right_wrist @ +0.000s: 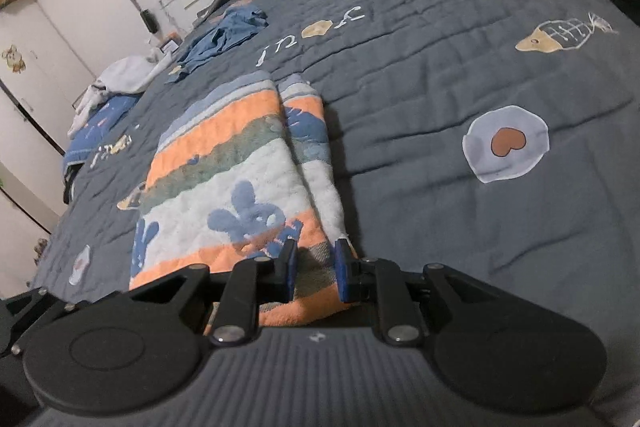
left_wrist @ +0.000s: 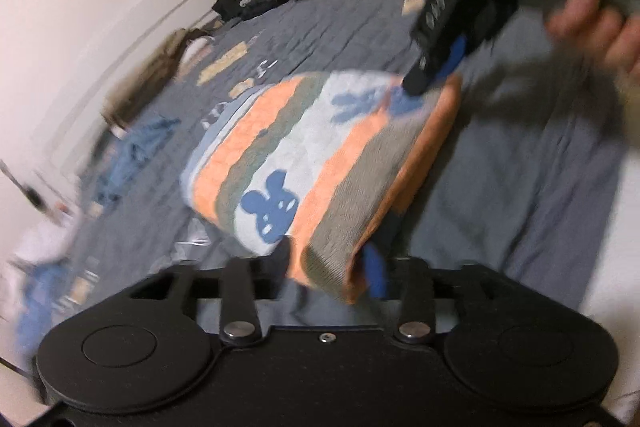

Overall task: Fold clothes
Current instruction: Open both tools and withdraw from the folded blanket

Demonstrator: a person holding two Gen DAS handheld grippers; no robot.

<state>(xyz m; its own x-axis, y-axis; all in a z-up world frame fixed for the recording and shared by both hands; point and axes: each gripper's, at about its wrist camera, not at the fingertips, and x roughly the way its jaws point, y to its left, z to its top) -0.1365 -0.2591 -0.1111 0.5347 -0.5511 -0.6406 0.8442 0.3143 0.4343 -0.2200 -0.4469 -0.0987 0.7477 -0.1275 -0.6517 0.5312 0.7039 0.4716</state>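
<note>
The folded terry towel striped in orange, grey-green and pale blue with blue rabbit shapes (left_wrist: 304,155) lay on the grey-blue quilted bed (left_wrist: 500,163), its long axis running away from both tools. At its near left corner the left tool (left_wrist: 326,259) was seen spread, the raised orange fold between its pads though not clearly pinched. At the near right edge the right tool (right_wrist: 314,269) was held narrowly parted, towel showing in the gap, no grip evident. Both corners were judged equally reachable.
</note>
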